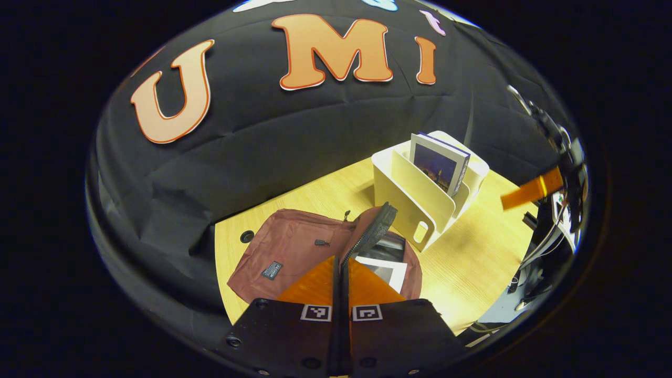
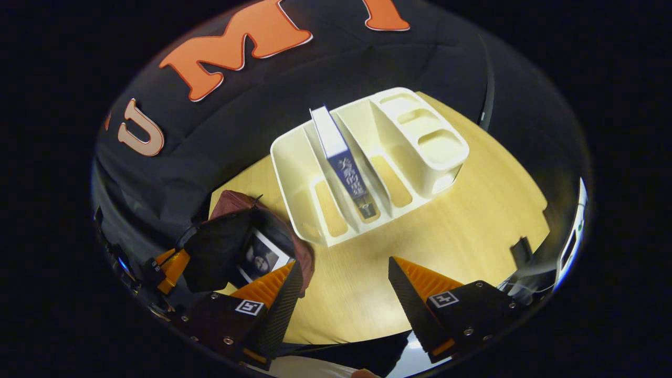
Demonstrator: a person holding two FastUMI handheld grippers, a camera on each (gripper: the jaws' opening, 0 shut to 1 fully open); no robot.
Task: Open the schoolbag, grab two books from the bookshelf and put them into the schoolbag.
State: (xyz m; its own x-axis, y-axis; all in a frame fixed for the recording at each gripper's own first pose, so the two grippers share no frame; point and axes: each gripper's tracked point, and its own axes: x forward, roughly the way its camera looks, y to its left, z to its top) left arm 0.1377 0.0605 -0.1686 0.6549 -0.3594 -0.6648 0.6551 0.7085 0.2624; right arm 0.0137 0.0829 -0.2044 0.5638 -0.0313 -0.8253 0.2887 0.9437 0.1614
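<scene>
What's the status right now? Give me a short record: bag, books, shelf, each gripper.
bag: maroon schoolbag on the table, flap lifted, open
book in bag: one book lies inside
book on shelf: one blue book stands upright in a middle slot
shelf: white bookshelf, right of the bag
left gripper: jaws shut on the bag's zipper edge, holding it open
right gripper: jaws open, empty, facing the shelf

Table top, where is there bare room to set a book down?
Bare wood on the table in front of the bookshelf, toward the right gripper. Crowded at the schoolbag, where the left gripper holds its flap.
</scene>
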